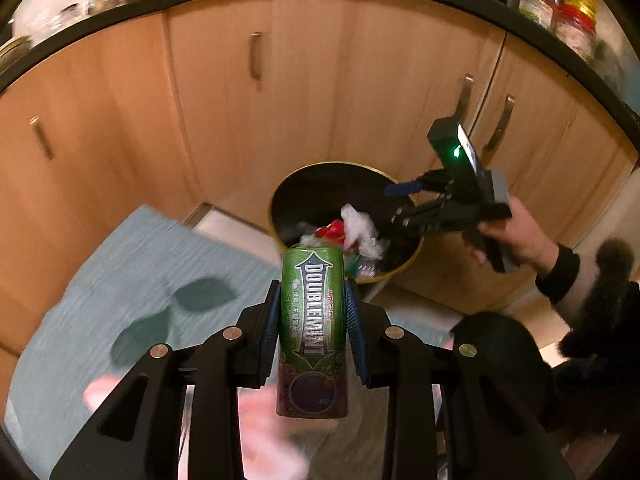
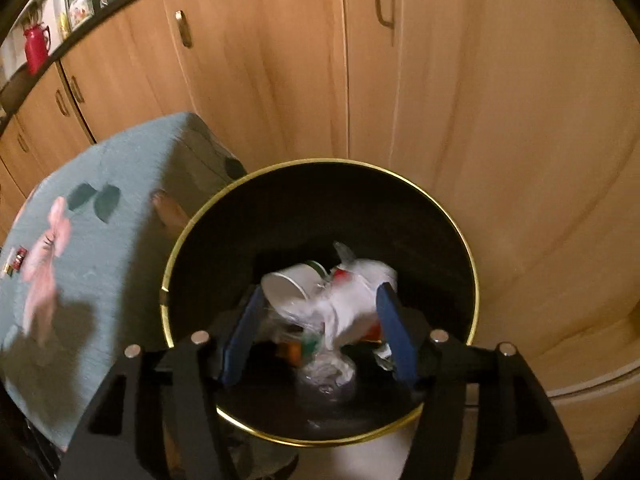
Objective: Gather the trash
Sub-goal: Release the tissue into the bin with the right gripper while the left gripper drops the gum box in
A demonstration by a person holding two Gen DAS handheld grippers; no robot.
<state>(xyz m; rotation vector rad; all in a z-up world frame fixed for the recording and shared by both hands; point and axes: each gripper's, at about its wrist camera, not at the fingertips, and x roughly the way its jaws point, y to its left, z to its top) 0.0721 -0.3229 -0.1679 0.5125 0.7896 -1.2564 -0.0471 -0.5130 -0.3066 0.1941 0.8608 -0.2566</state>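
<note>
Left gripper [image 1: 312, 320] grips one green gum box [image 1: 313, 332] upright, short of the black bin [image 2: 460, 232]; right gripper [image 2: 320, 328] reaches over the bin's trash [image 2: 344, 300], jaws spread wide, holding nothing.

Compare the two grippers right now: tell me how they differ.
The left gripper is shut on a green Doublemint gum box; the right gripper is open and holds nothing. The left gripper is short of the black gold-rimmed trash bin, over the teal floral rug; the right gripper is above the bin's mouth, over white crumpled trash. Both are black with blue pads.
</note>
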